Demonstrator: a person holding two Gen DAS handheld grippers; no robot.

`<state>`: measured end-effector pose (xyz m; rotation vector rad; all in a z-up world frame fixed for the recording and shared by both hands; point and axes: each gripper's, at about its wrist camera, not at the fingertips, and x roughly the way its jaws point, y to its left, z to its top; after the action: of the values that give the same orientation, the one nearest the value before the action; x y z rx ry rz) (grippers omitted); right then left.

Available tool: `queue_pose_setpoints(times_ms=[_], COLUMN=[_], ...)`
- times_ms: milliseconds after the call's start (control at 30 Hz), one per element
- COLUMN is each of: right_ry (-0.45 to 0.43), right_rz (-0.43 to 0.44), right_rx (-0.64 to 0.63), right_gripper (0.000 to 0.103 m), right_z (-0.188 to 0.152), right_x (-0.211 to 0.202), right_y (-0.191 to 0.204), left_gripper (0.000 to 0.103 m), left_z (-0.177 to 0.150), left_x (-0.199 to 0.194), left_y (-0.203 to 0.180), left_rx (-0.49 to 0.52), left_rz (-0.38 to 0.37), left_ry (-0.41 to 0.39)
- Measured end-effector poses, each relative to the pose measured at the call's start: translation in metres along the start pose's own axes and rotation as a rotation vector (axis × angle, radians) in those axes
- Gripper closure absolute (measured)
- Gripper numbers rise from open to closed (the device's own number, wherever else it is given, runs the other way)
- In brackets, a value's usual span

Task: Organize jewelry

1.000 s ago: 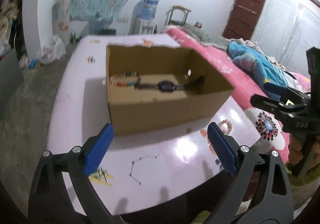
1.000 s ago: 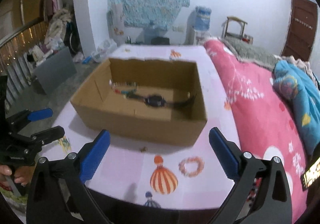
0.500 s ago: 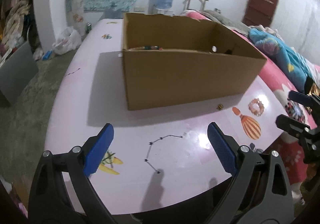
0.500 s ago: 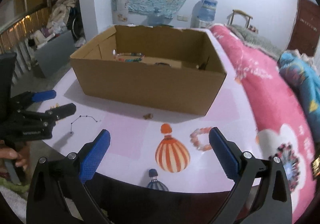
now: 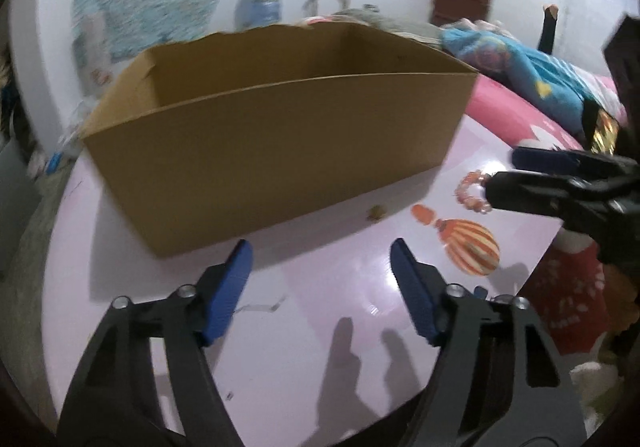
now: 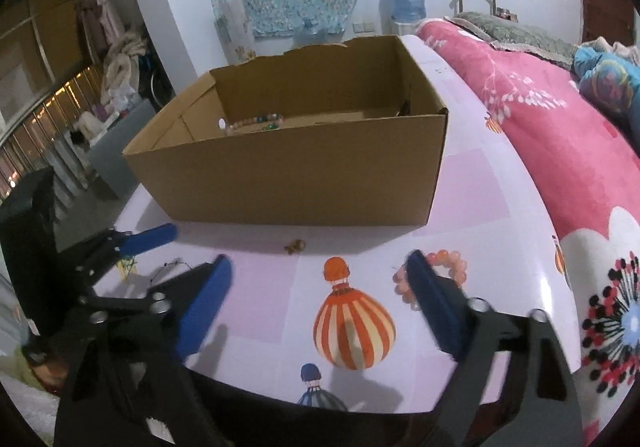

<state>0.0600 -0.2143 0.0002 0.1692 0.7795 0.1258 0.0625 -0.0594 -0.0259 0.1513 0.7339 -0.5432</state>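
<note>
A brown cardboard box (image 5: 280,135) (image 6: 300,167) stands on the pink table, with beaded bracelets (image 6: 256,121) inside by its far wall. A pink bead bracelet (image 6: 452,267) (image 5: 472,195) lies in front of the box, partly hidden by the right finger of my right gripper (image 6: 318,267). That gripper's jaws are closing with only the table between them. My left gripper (image 5: 318,259) hangs low over the table with its jaws closing on nothing. A thin chain necklace (image 6: 172,267) lies by its blue finger (image 6: 152,237). A small brown trinket (image 6: 295,246) (image 5: 375,212) sits near the box front.
The table (image 6: 520,207) has a printed balloon (image 6: 352,327) at its near edge. A bed with a pink blanket (image 6: 560,151) borders the table on the right. A water dispenser (image 6: 406,3) and a chair stand by the back wall, and clutter lies at the far left.
Both grippers have sunk towards the table, so the box now shows from the side. Both pairs of jaws have narrowed. The right finger has reached the pink bracelet.
</note>
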Motion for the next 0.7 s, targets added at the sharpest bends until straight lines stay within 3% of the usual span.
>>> queue_pose_setpoints(times_ms=[100,300,467,700], right_ry=[0.020,0.036,0.043,0.048], right_rz=[0.019,0.063,0.089,0.102], right_rx=[0.012,0.032,0.033,0.056], right_gripper=[0.042,0.046,0.046,0.046], right_z=[0.001,0.004,0.006,0.007], right_x=[0.009,0.023,0.031,0.040], right_y=[-0.007,-0.021,-0.027,-0.040], left_gripper=[0.053,0.074,0.084,0.085], left_z=[0.006,0.016,0.023,0.029], left_x=[0.017,0.049,0.068,0.075], left_y=[-0.016,-0.031,-0.035,-0.037], left_rx=[0.087,0.174,0.211,0.233], left_rz=[-0.019,-0.071,-0.061,-0.100], left_ry=[0.006,0.067,0.111,0.129])
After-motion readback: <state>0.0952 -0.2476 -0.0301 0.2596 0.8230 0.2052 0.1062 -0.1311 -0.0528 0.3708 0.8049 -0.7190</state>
